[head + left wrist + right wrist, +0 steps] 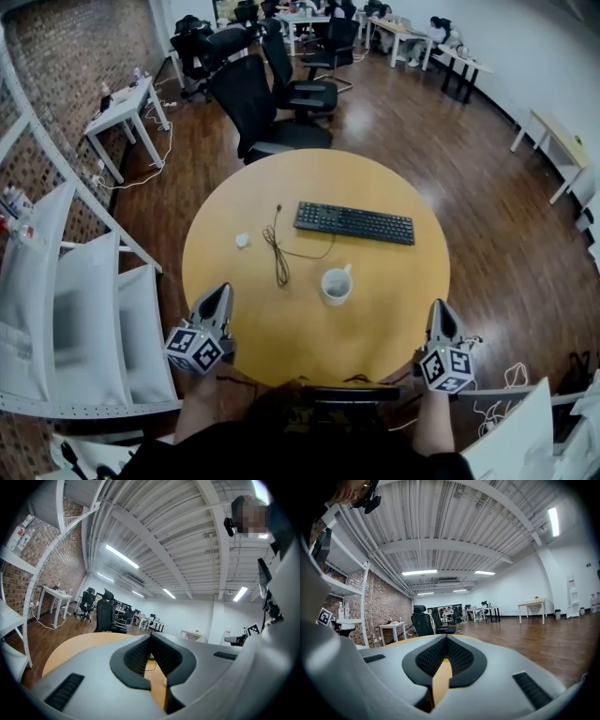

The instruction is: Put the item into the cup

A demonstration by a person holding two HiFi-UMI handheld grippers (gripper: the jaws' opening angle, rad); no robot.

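A white cup (337, 284) stands upright near the middle of the round wooden table (394, 309). A small white item (242, 240) lies to the cup's left, toward the table's left side. My left gripper (223, 291) hovers at the table's near left edge, jaws shut with nothing between them. My right gripper (439, 306) sits at the near right edge, also shut and empty. In the left gripper view the left gripper (151, 637) has its black pads meeting at the tip. The right gripper (446, 638) looks the same in the right gripper view. Both are well short of the cup and the item.
A black keyboard (354, 223) lies beyond the cup, and a black cable (279, 253) trails between item and cup. Black office chairs (272, 103) stand behind the table. A white shelf rack (84, 319) rises at the left, and a white desk (127, 108) stands by the brick wall.
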